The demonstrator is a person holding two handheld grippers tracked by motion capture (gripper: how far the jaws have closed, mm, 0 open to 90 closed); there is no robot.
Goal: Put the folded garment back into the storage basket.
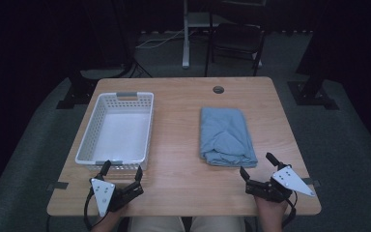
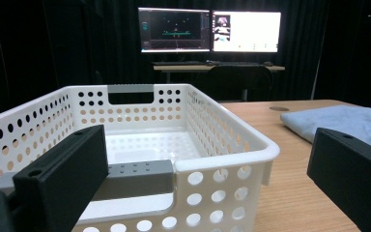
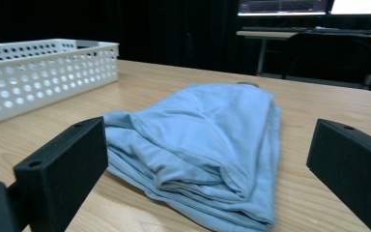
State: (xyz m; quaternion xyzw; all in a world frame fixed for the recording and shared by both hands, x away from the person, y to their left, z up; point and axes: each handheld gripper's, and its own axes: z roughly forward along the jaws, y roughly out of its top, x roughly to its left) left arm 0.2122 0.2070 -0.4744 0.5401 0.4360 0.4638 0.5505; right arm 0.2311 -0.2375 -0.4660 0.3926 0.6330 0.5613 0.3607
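Fingers of both grippers spread wide, holding nothing, at the near edge of the surface.

Left gripper faces the white basket; right gripper faces the folded blue cloth. Best to pinch the cloth's near fold low. Bare wood between leaves carrying room; the basket rim needs clearing.

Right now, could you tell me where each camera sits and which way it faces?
High view: above the person's side, looking forward and down on the table; forearms, left gripper and right gripper show.
Left gripper view: rides the left gripper, facing the white basket; both jaws show, apart.
Right gripper view: rides the right gripper, facing the folded blue cloth; both jaws show, apart.
All three share basket and cloth.
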